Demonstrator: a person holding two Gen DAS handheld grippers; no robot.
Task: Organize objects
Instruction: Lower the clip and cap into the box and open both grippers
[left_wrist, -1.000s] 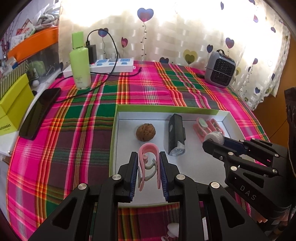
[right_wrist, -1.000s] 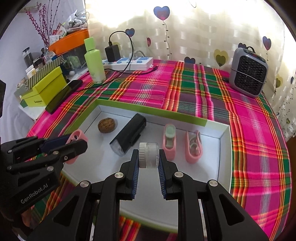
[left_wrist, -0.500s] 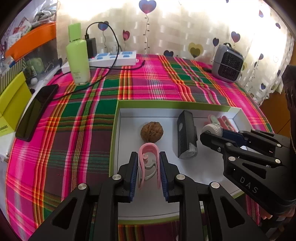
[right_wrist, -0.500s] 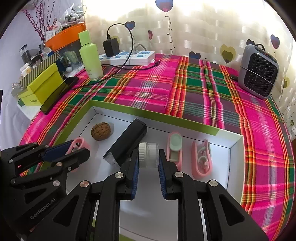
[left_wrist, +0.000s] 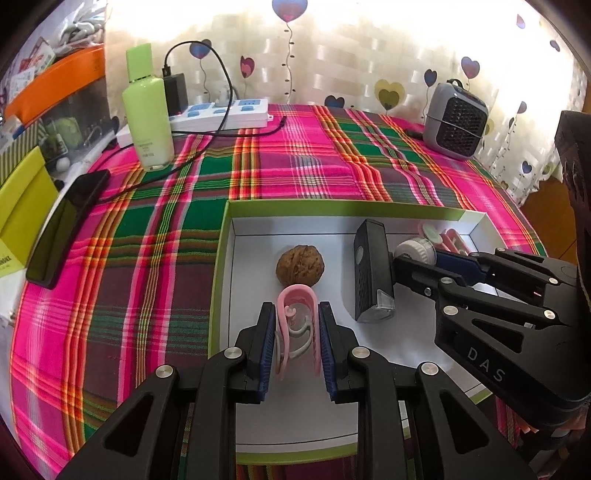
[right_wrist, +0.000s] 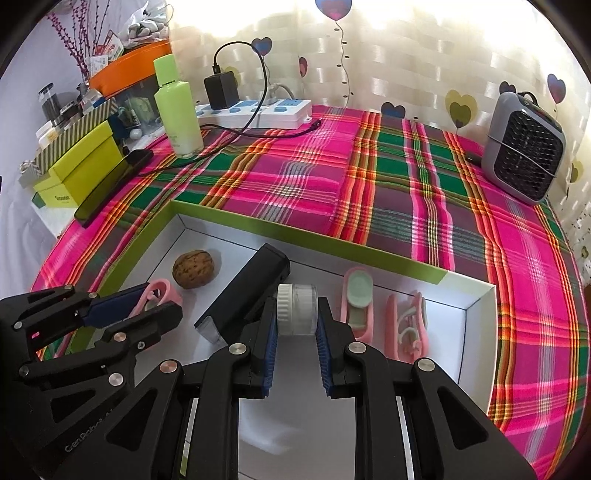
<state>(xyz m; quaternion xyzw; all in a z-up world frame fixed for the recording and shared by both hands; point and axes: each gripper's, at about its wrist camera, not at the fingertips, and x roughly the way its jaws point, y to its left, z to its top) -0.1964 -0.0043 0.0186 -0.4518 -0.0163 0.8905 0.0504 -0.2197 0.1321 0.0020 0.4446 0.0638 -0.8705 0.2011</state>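
Note:
A white tray with a green rim (left_wrist: 332, 204) (right_wrist: 303, 239) lies on the plaid cloth. My left gripper (left_wrist: 297, 314) is shut on a pink clip (left_wrist: 297, 301), held just in front of a walnut (left_wrist: 300, 265) in the tray's left part. My right gripper (right_wrist: 297, 310) is shut on a small clear jar with a white lid (right_wrist: 297, 309), above the tray floor beside a black bike light (right_wrist: 251, 291) (left_wrist: 371, 273). Two more pink clips (right_wrist: 356, 301) (right_wrist: 406, 325) lie at the tray's right end. The left view shows the jar (left_wrist: 413, 250) in the right gripper's tips.
A green bottle (left_wrist: 147, 110), a white power strip (left_wrist: 218, 115) with charger and cable, and a black phone (left_wrist: 66, 227) sit at the back left. A yellow-green box (right_wrist: 79, 168) stands off the left edge. A grey fan heater (right_wrist: 524, 147) stands at the back right.
Both grippers have edged forward over the tray with their loads; the walnut and the black light now look closer. Neither grip has changed.

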